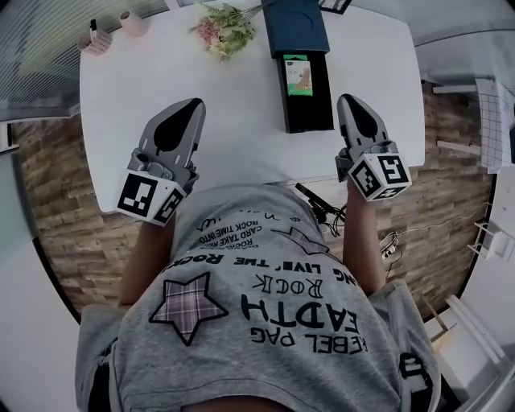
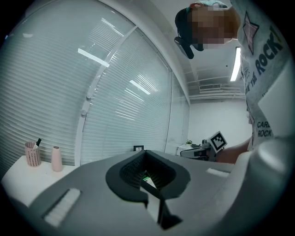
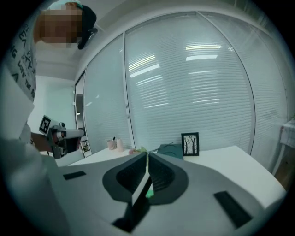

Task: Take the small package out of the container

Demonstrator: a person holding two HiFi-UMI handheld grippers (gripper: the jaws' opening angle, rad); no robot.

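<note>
Container (image 1: 311, 113) and small package (image 1: 298, 75) show only in the head view; in both gripper views each gripper's own grey body blocks the near table (image 1: 241, 153), so neither is visible there. A tiny green patch sits in the jaw gap in each gripper view, can't tell what it is. Far end of the container meets a dark blue box (image 1: 294, 24) that is cut off by the top frame edge. The person's grey printed shirt (image 1: 265, 322) covers the table edge nearest the container and hides both forearms partly. Whether either gripper touches the tabletop can't be told. Left gripper (image 1: 193, 103) (image 2: 150, 177): jaws pressed together, nothing between them, well to the left of the container. Right gripper (image 1: 348, 98) (image 3: 146, 161): jaws also clenched on nothing, just right of the container's near half, not touching it as far as visible. The package, green and white, lies flat inside the container, in its far half next to the blue box. Flowers (image 1: 225, 30) lie left of the container's far end; pink vase (image 1: 133, 22) and pink pen holder (image 1: 95, 39) sit far left of it at the table corner. A picture frame (image 3: 190, 144) stands beyond the blue box in the right gripper view, in front of window blinds (image 3: 198, 92).
</note>
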